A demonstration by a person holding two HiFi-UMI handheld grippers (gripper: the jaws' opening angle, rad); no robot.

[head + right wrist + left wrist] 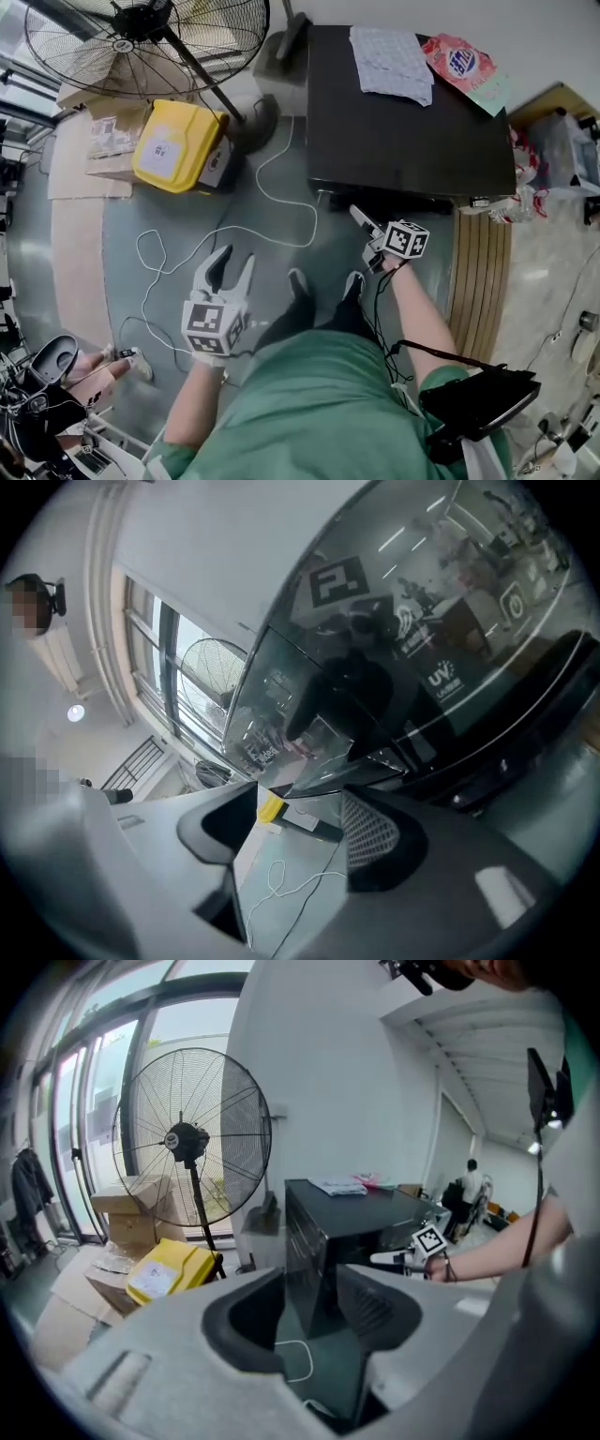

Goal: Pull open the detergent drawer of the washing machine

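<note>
Approach stage: right gripper (362, 221), jaws apart and empty, is held close to the upper front of the washing machine (403, 141), where the detergent drawer presumably sits, unseen and judged still shut. Left gripper (234, 262), likewise parted and empty, hangs aside, apparently unneeded.

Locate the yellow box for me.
In the head view the yellow box sits on the floor at upper left, beside the fan's base, left of the black washing machine.
</note>
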